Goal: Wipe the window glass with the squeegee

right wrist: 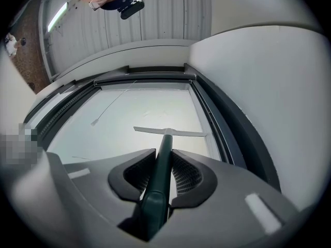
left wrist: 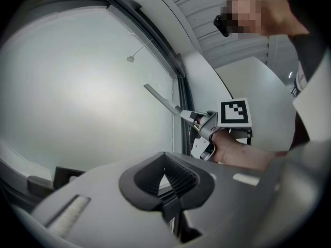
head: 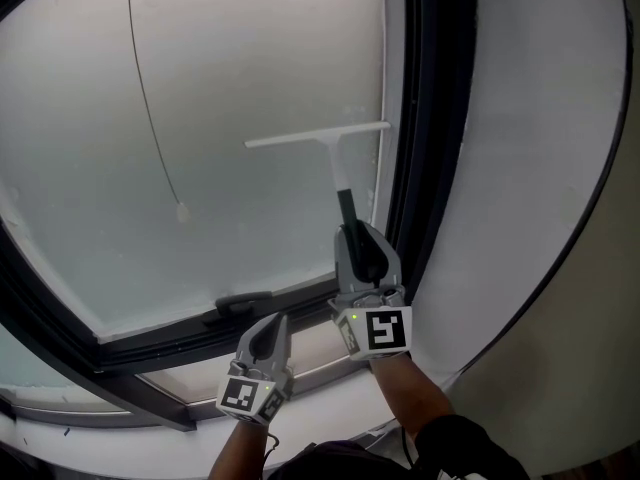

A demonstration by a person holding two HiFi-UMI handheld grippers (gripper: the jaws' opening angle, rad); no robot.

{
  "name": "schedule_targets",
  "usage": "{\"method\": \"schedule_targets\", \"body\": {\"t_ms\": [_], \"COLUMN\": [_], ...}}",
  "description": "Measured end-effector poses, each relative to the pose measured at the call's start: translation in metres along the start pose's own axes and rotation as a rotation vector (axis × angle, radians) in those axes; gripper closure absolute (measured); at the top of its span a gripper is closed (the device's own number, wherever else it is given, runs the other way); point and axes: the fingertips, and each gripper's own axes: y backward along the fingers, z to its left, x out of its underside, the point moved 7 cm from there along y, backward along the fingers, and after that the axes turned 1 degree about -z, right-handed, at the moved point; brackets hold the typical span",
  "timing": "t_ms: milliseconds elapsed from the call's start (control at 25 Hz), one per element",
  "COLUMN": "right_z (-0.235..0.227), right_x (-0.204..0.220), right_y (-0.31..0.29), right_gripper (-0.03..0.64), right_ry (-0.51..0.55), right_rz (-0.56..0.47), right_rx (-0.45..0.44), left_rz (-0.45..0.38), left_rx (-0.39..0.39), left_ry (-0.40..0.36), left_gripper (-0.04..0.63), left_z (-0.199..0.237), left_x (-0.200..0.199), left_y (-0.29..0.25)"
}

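**Head view:** squeegee [head: 318, 139] blade lies across the window glass [head: 230, 78], its right end just beside the frame [head: 420, 148]. Right gripper [head: 360, 246] holds the handle low down. Left gripper [head: 268, 334] sits idle near the sill.

**Left gripper view:** fingers closed on nothing.

**Right gripper view:** fingers clamped on the dark handle.

**Risk:** the blade end could catch the frame. The handle could also twist in this single grip (long lever), lifting an edge and leaving streaks. The pull cord [head: 150, 108] hanging to the left could snag.
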Motion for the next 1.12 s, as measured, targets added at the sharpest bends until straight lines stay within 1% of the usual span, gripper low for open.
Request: {"method": "schedule_targets", "body": {"t_ms": [680,1120], "right_z": [0.001,0.002], "right_x": [0.019,0.028], "right_y": [0.020,0.032], "right_gripper": [0.520,0.520], "right_ry": [0.000,-0.002], "right_rz": [0.038,0.071], "right_rx": [-0.013,-0.005], "left_rz": [0.030,0.040], "left_rx": [0.004,-0.002], "left_ry": [0.017,0.031], "left_gripper": [0.597,0.597], "left_z": [-0.006,-0.008], "left_x": [0.013,0.019], "left_y": [0.003,0.007]}}
